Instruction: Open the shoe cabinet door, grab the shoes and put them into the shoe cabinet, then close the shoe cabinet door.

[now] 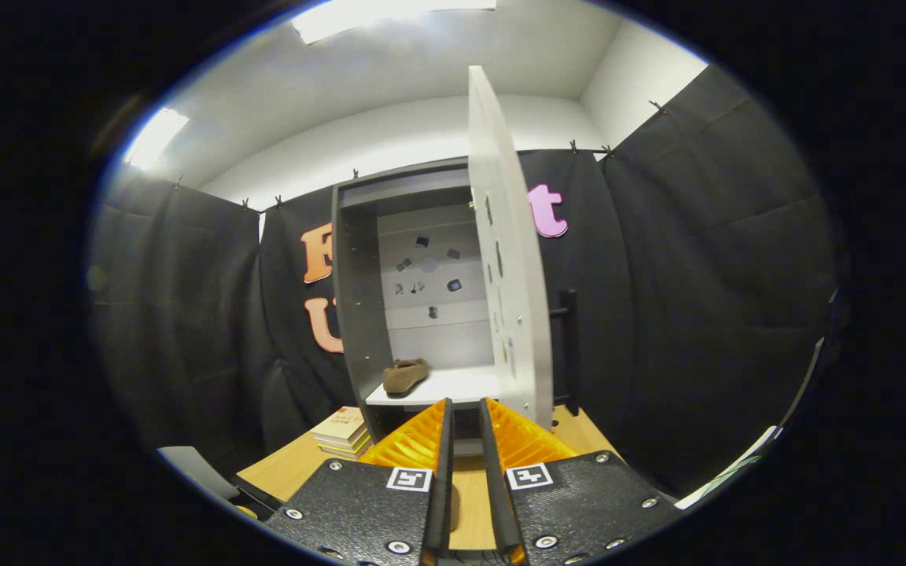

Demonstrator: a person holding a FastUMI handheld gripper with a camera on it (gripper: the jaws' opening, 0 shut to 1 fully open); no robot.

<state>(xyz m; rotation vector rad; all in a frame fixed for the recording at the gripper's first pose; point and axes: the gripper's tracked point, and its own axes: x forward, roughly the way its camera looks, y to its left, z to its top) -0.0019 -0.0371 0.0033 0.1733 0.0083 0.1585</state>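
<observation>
The grey shoe cabinet (359, 314) stands on the wooden table straight ahead of me. Its white door (510, 299) is swung wide open and shows edge-on, just beyond my right finger. A brown shoe (405, 375) lies on the white shelf (461, 385) inside, at its left side. My gripper (465, 404) is in front of the cabinet, below the shelf's front edge. Its fingers are drawn close together, with only a narrow slit between them and nothing held.
A short stack of books (343, 431) lies on the wooden table (288, 470) left of the cabinet's foot. A black handle (569, 346) shows right of the door. Black cloth walls close in on both sides.
</observation>
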